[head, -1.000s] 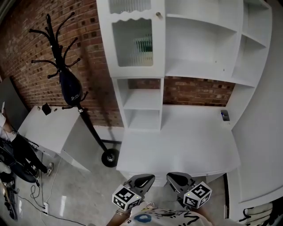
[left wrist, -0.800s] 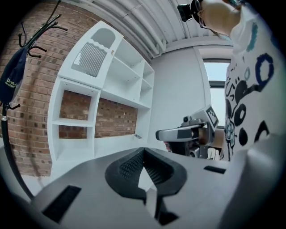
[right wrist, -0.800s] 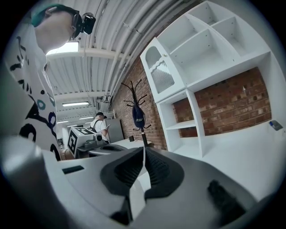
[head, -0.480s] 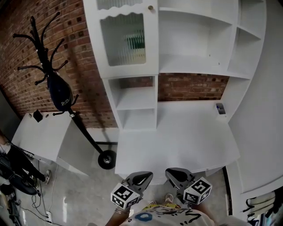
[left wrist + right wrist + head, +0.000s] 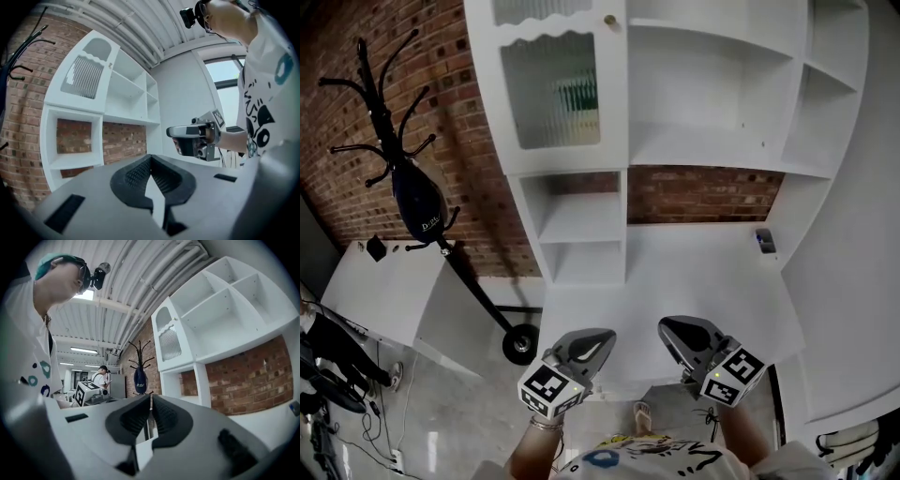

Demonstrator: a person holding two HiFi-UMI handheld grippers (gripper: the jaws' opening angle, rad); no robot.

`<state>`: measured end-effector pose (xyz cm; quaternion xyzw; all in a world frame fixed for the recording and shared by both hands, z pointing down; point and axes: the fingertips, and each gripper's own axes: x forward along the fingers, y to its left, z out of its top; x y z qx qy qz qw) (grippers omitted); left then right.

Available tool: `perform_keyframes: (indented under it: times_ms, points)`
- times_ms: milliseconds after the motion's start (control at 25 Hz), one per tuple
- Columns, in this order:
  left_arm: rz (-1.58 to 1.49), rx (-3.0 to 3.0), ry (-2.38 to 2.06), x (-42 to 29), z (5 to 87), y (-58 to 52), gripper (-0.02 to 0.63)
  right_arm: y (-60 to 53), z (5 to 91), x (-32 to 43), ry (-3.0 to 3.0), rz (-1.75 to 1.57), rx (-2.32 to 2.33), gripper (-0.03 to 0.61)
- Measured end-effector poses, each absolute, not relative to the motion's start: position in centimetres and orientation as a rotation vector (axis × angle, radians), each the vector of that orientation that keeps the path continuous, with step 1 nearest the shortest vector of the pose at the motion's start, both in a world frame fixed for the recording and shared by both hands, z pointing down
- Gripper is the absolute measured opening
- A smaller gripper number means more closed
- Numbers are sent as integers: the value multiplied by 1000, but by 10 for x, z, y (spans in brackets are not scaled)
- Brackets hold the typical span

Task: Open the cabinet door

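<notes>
A white cabinet door with a ribbed glass pane stands shut at the upper left of the white shelf unit; its small round knob sits at the door's upper right corner. The same door shows in the left gripper view, and the door in the right gripper view. My left gripper and right gripper hang side by side over the near edge of the white desk, far below the door. Both are shut, jaws pressed together, with nothing in them.
A black coat stand with a dark bag stands left of the shelf unit against the brick wall. A low white table is at the left. A small dark object lies at the desk's back right. Open shelves fill the unit's right side.
The head view has shifted left and closer to the desk. Both grippers have risen and now sit over the desk's front edge instead of below it.
</notes>
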<state>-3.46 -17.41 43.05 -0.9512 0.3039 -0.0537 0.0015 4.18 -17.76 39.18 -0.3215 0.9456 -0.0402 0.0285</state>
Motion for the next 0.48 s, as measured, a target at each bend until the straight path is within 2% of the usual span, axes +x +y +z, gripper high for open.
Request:
perform_keyframes:
  times_ms: [480]
  points:
    - [-64,-2743,986,-8,334,-265,14,-266,312,46,2932,121,-772,29]
